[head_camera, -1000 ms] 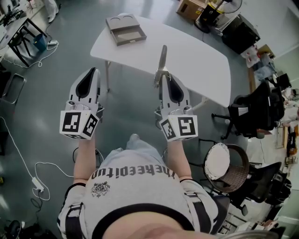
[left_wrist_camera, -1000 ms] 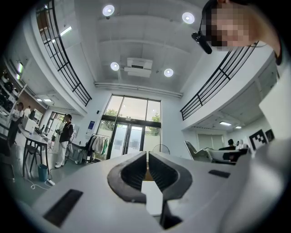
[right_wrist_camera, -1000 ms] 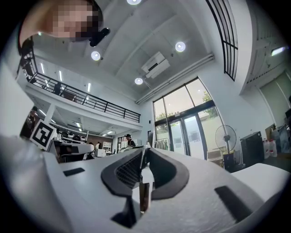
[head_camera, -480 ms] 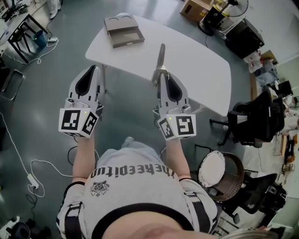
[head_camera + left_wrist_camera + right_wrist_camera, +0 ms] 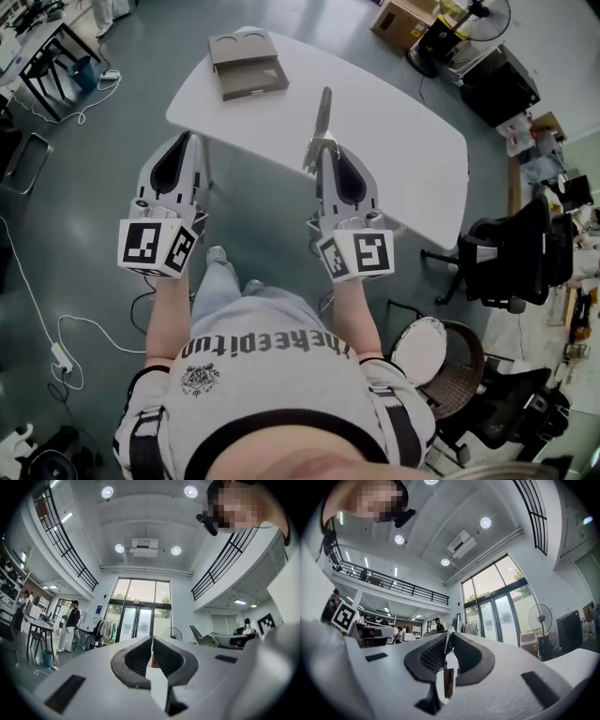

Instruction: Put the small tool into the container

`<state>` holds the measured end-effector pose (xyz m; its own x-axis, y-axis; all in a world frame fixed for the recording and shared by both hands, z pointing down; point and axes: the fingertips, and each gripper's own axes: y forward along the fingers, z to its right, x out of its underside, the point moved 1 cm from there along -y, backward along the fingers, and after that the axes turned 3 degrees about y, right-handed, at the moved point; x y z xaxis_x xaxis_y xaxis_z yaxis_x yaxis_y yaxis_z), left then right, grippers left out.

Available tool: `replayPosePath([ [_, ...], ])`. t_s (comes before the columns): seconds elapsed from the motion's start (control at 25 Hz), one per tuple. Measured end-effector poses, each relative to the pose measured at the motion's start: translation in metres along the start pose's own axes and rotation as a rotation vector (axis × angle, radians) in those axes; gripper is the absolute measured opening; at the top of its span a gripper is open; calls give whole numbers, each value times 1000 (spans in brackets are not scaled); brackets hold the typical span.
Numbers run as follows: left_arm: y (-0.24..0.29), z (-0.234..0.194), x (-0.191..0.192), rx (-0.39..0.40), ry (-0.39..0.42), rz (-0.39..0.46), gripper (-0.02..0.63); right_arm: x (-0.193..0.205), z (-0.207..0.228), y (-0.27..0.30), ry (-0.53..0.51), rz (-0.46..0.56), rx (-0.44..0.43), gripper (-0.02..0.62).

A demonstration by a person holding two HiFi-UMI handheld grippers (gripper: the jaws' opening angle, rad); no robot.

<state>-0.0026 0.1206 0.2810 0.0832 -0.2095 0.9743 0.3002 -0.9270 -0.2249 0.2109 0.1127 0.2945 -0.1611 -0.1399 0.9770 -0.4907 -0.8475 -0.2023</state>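
At frame centre, the right tongs [image 5: 322, 152] are gripping the small tool [image 5: 324, 114], bringing it nearer the tabletop [image 5: 403, 141] as the person is stepping closer. The left tongs [image 5: 190, 139] are hanging clenched and empty. The container [image 5: 247, 64], upper left, is coming within reach.

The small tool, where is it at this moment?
In the head view the small tool is clamped in the right hand-held gripper, pointing toward the white table, to the right of the brown container.
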Motion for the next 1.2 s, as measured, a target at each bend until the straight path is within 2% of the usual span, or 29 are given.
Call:
replayPosePath([
  [0.36,52,-28,17,22,-11,-7,14,15,22,50,9,-1,27,35],
  [1.2,214,-160,43,116,-13,-22,14,44,48,239,-4,22,121,35],
])
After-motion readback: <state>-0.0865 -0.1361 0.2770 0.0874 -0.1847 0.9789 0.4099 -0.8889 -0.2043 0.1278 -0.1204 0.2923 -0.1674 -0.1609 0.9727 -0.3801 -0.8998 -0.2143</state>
